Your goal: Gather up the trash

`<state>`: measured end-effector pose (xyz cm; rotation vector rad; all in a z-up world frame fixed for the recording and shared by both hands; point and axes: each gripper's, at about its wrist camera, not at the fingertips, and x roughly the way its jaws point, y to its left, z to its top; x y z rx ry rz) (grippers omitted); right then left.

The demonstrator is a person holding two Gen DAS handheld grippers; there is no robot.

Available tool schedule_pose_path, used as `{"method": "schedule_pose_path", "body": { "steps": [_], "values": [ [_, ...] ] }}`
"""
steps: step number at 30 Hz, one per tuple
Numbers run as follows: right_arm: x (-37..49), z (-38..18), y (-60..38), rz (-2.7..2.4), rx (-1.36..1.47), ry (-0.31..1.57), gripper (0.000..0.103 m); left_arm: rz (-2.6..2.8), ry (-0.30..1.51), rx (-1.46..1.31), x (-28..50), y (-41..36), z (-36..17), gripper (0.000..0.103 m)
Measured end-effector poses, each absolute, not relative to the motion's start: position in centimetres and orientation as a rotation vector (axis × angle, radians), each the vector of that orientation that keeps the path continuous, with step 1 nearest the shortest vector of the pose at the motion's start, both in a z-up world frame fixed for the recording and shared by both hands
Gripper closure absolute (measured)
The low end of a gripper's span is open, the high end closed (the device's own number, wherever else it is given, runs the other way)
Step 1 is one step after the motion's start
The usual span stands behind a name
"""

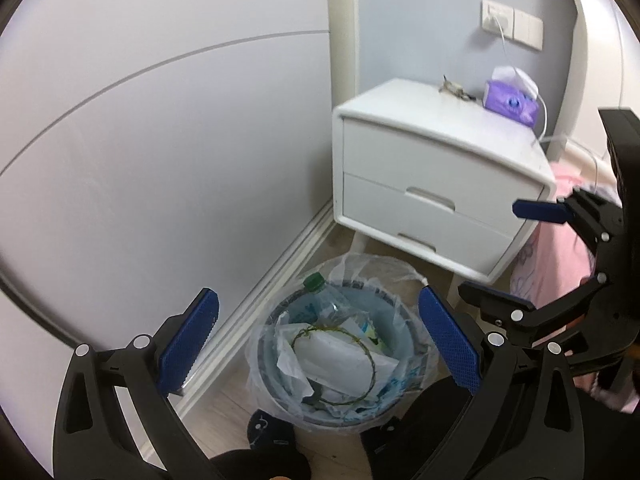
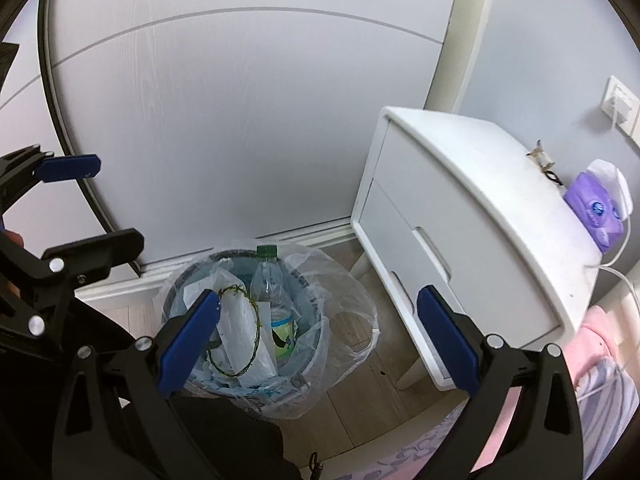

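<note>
Both jaws stand wide apart and hold nothing. The left gripper [image 1: 318,344] and the right gripper [image 2: 318,340] hang side by side, high over the floor, tipped down. Under them, well apart from the pads, sits the trash bin [image 1: 280,396] with its clear bag. Inside lie a bottle [image 2: 266,280] with a green cap, white paper [image 1: 340,356] and what may be a thin green ring [image 2: 240,332]. To the right stands a white nightstand [image 1: 432,168].

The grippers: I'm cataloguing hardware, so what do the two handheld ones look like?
The left gripper and right gripper look identical: matte black plastic frames with triangular cut-outs, silver round rivets at the linkage joints, and two long fingers faced with textured blue pads. No cables, markings or sleeves are visible.
</note>
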<state>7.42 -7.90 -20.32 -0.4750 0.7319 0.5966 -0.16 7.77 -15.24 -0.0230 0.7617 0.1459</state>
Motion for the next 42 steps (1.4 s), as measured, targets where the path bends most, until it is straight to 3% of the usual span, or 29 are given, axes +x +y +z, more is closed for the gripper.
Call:
{"method": "schedule_pose_path", "body": {
  "steps": [15, 42],
  "values": [
    [3.5, -16.1, -8.2, 0.605, -0.425, 0.624, 0.007, 0.245, 0.641, -0.049, -4.2, 7.0, -10.2, 0.006],
    [1.3, -15.7, -9.0, 0.588, -0.389, 0.626, 0.007, 0.275, 0.622, -0.080, -6.0, 6.6, -9.8, 0.006]
  ]
}}
